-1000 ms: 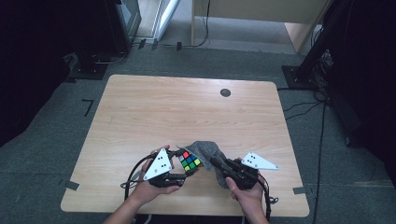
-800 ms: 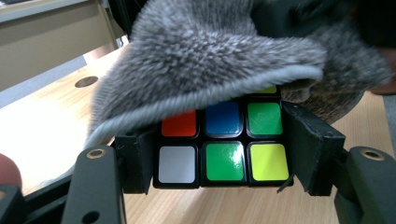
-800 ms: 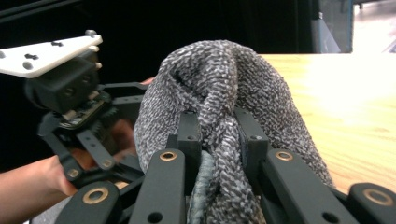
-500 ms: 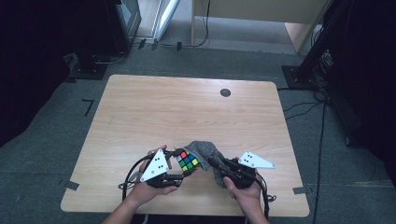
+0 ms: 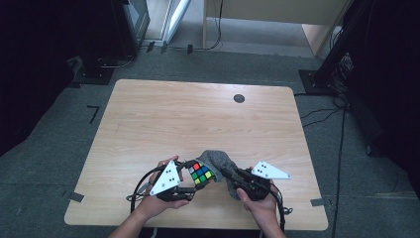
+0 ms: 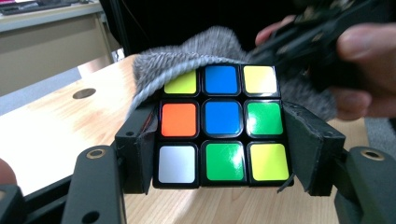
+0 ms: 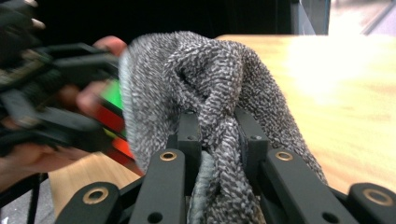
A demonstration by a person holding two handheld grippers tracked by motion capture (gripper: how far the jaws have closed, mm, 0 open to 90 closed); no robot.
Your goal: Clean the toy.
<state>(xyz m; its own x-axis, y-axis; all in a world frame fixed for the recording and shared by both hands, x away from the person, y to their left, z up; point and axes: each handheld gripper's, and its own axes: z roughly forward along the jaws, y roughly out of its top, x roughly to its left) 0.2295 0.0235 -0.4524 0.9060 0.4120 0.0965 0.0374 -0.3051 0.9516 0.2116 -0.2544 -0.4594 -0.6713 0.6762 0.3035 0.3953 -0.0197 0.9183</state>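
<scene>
A scrambled puzzle cube [image 5: 200,173] [image 6: 221,125] is clamped between the pads of my left gripper [image 5: 194,174] [image 6: 219,144], held just above the table near its front edge. A grey knitted cloth [image 5: 218,163] [image 7: 210,88] drapes over the cube's far top corner [image 6: 187,58]. My right gripper [image 5: 227,174] [image 7: 218,126] is shut on a bunched fold of that cloth, right beside the cube. In the right gripper view the cube [image 7: 114,116] peeks out red and green behind the cloth.
The wooden table [image 5: 198,114] stretches away ahead of both hands, with a round dark hole [image 5: 239,98] near its far edge. Black stands and cables sit on the floor around the table; a desk [image 6: 46,28] stands beyond.
The right gripper and its cloth have shifted slightly over the cube. The left gripper and cube have stayed in place.
</scene>
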